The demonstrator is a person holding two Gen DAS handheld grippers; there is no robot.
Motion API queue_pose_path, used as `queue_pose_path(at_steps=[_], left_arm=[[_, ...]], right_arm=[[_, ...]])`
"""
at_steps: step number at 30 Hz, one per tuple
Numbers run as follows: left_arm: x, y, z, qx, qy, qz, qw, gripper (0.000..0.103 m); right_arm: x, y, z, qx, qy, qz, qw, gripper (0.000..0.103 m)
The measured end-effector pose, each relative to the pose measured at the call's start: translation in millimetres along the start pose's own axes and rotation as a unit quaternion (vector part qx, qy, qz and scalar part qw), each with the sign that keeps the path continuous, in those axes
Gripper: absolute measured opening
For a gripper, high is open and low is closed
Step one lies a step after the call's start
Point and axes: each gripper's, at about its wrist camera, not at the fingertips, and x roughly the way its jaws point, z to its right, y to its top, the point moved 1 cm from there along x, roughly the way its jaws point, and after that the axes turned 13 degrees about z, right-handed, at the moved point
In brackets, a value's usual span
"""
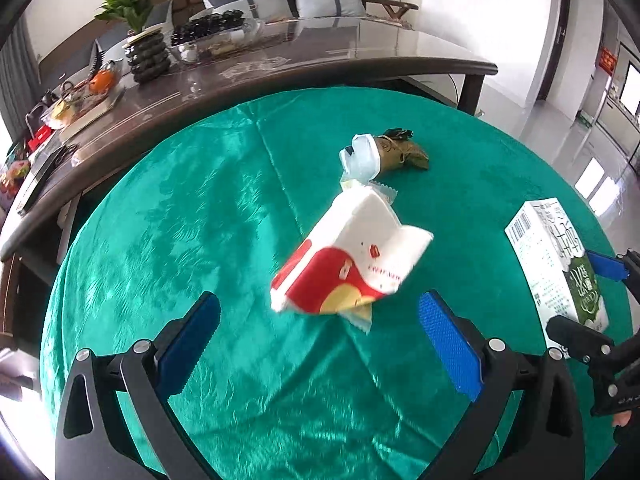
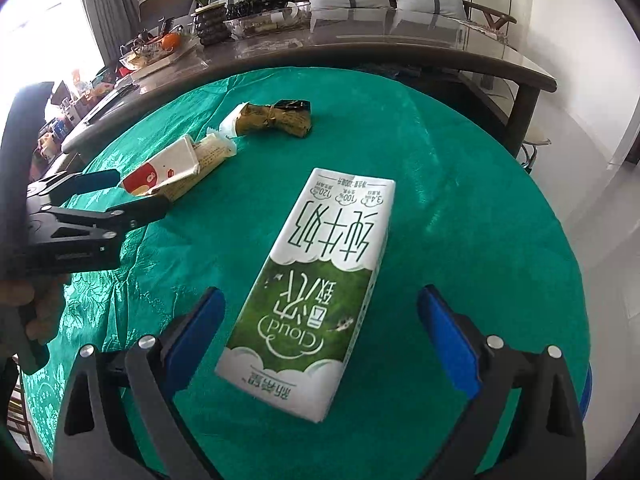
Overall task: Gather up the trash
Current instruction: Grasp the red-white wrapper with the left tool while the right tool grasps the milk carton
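Your right hand-held gripper (image 2: 320, 320) had the milk carton (image 2: 316, 284) lying flat on the green table (image 2: 480, 208) directly ahead, its long axis running from between the fingers toward the upper right of the frame, near end already inside the gap. That hand-held gripper stood wide, touching nothing. Your left hand-held gripper (image 1: 320, 328), equally wide and empty, faced the red-and-white tissue pack (image 1: 352, 256) just beyond its tips.
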Motion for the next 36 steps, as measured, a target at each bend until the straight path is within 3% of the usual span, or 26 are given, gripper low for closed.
queue_pose_path(at_steps=[1,3,6,7,8,9,10,14,17,24,25,26,27,28,36], left_arm=[[9.0,3.3,1.0,0.008,0.003,-0.003,1.0,0.099],[21.6,7.2,5.4,0.027,0.01,-0.009,0.9995,0.099],[27.4,8.2,13.8,0.057,0.011,-0.005,0.9983,0.099],[25.7,7.7,14.3,0.057,0.004,-0.001,0.9984,0.092],[23.8,6.6,14.3,0.053,-0.006,0.001,0.9986,0.072],[22.9,4.4,13.5,0.047,-0.014,-0.007,0.9988,0.061],[21.5,2.3,11.9,0.042,-0.018,-0.01,0.9989,0.044],[-0.2,-10.8,5.6,0.004,-0.031,-0.011,0.9995,0.037],[-30.2,-30.9,6.6,-0.029,-0.038,-0.013,0.9988,0.037],[-92.9,-88.5,31.1,-0.063,-0.047,-0.041,0.9961,0.042],[-98.7,-94.8,32.3,-0.065,-0.05,-0.039,0.9958,0.052],[-103.1,-99.1,32.1,-0.067,-0.049,-0.036,0.9959,0.073],[-107.3,-101.9,30.7,-0.069,-0.046,-0.031,0.9961,0.081],[-112.0,-103.8,28.8,-0.069,-0.049,-0.022,0.9962,0.087],[-128.7,-91.0,13.1,-0.056,-0.073,0.01,0.9957,0.09]], right_arm=[[1.4,3.9,1.1,-0.003,0.002,0.001,1.0,0.092],[4.2,6.1,1.8,-0.008,0.017,-0.009,1.0,0.063],[0.6,7.6,2.1,-0.03,0.021,-0.016,0.999,0.054],[-1.3,7.4,2.6,-0.037,0.026,-0.017,0.999,0.052],[-3.4,7.0,3.2,-0.041,0.036,-0.019,0.998,0.051],[-6.5,6.4,4.3,-0.045,0.046,-0.02,0.998,0.05],[-10.4,5.5,5.3,-0.053,0.053,-0.024,0.997,0.05],[-32.0,3.4,5.8,-0.097,0.083,-0.034,0.991,0.048],[-44.3,-0.2,6.2,-0.117,0.105,-0.048,0.986,0.048],[-48.8,-25.1,6.7,-0.151,0.098,-0.082,0.98,0.048],[-49.5,-26.2,8.1,-0.145,0.099,-0.082,0.981,0.049],[-50.4,-26.0,10.1,-0.139,0.098,-0.082,0.982,0.058],[-52.3,-24.8,12.0,-0.133,0.099,-0.08,0.983,0.067],[-53.7,-22.9,13.7,-0.128,0.101,-0.079,0.984,0.068],[-69.7,-1.3,22.7,-0.112,0.097,-0.074,0.986,0.072]])
